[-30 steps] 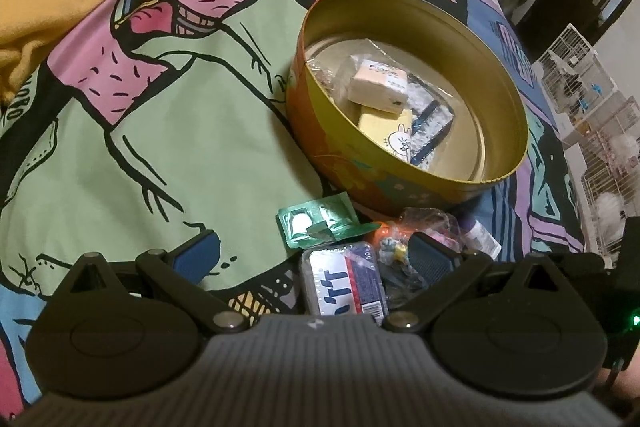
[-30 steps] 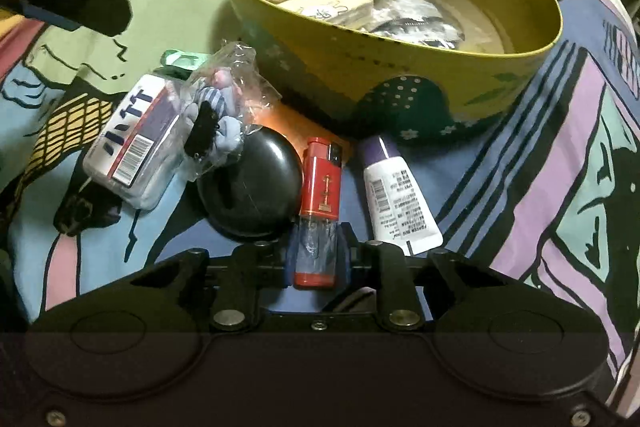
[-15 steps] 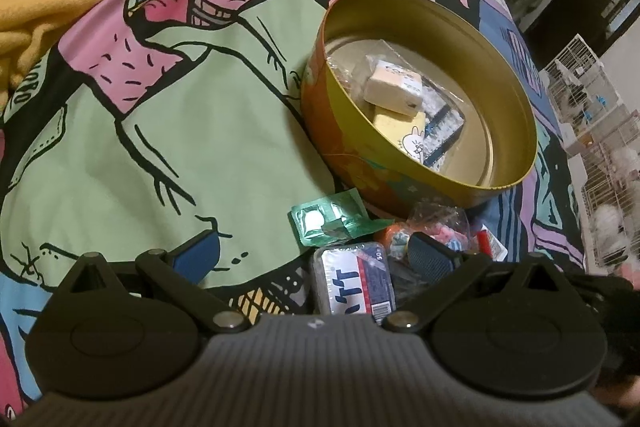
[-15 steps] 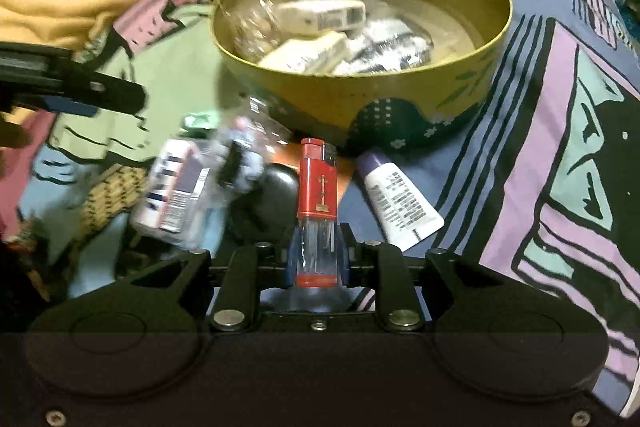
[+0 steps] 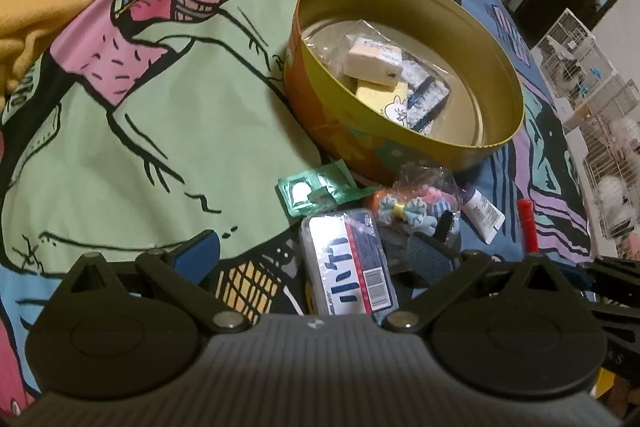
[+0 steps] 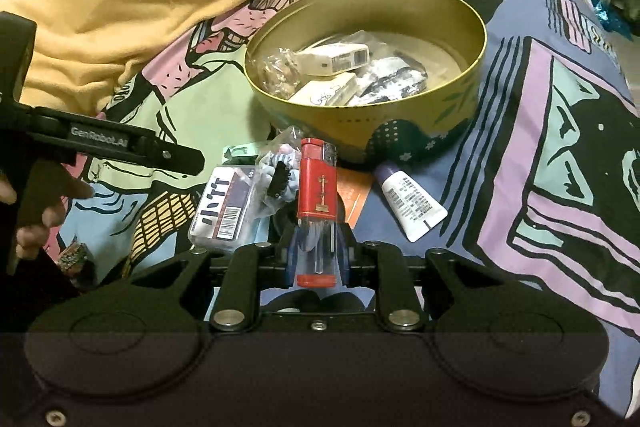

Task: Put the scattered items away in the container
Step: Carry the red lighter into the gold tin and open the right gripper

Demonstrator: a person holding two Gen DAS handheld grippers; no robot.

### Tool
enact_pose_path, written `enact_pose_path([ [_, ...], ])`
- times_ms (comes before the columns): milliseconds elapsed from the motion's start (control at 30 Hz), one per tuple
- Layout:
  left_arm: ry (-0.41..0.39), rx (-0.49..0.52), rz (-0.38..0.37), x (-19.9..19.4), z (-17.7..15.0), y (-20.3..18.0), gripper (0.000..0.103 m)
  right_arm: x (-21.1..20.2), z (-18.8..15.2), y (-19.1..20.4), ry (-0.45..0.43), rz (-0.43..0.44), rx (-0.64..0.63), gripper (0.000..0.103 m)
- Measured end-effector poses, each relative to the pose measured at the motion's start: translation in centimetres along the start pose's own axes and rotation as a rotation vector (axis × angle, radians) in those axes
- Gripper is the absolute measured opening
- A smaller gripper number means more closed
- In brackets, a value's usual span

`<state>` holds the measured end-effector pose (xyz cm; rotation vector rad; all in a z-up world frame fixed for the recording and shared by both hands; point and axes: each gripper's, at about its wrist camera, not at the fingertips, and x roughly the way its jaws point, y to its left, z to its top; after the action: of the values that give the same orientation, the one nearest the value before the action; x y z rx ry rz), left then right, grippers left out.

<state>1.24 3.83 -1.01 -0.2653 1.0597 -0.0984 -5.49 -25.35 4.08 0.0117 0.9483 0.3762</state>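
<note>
While the right gripper (image 6: 316, 251) clamps the red lighter (image 6: 317, 187) upright at lower centre of its own view, only the lighter's top (image 5: 527, 223) shows at the left view's right edge. The left gripper (image 5: 316, 259) gapes empty over the tissue pack (image 5: 350, 267). Behind, at upper centre, sits the gold tin (image 6: 400, 131).
</note>
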Motion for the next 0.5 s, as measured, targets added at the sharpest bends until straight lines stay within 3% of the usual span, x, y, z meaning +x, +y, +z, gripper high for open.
enact_pose_path([
  [500,0.033,0.050,-0.050,1.4,-0.2,-0.9,0.103,-2.4,0.3,-0.9,-0.035,-0.036,0.041,0.019],
])
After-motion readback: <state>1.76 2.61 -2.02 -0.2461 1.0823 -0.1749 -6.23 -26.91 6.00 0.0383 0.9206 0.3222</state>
